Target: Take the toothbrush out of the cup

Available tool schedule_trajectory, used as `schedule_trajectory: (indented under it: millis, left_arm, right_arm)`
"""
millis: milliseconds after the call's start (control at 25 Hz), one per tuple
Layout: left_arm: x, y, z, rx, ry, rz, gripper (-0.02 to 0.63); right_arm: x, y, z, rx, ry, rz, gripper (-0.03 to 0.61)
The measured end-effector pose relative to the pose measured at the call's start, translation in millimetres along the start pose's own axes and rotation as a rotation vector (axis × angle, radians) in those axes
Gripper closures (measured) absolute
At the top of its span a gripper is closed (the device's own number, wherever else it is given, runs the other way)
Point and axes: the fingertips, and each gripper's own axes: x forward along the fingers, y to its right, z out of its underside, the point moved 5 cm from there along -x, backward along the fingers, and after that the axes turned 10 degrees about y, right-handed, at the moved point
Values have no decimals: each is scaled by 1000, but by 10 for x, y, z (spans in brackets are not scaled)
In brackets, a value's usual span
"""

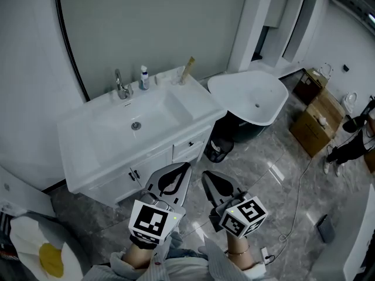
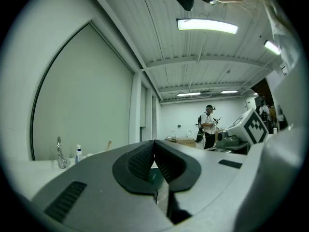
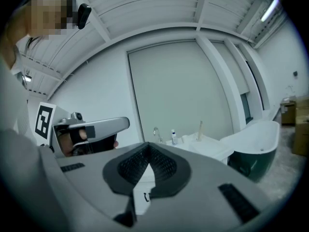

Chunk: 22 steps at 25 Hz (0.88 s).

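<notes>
Left tool (image 1: pixel 179 171) and right tool (image 1: pixel 211 180) are both sitting pressed together, empty, at lower centre. Toothbrush (image 1: pixel 188 68) is leaning in cup (image 1: pixel 182 80) on desk (image 1: pixel 196 98), upper centre, well apart. Risk: arriving unopened, they are likely nudging the cup over into the basin (image 1: pixel 158 113).

My right tool (image 3: pixel 147 148) is closed tight and empty. Well ahead, the toothbrush (image 3: pixel 200 127) stands up on the white surface (image 3: pixel 211 149).
</notes>
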Motion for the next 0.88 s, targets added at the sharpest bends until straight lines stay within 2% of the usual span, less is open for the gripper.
schedule_trajectory:
  millis: [280,600,880]
  left_arm:
    - [154,-353,120,-11,2,13,597]
    - [281,-516,234,-24,-15,29,597]
    - [602,-749,337,-21,-20,9,597]
  right_arm:
    - [316,188,32,9,21,42,566]
    - [447,384,44,15,18,90,567]
    - [786,762,20,19,31,79,568]
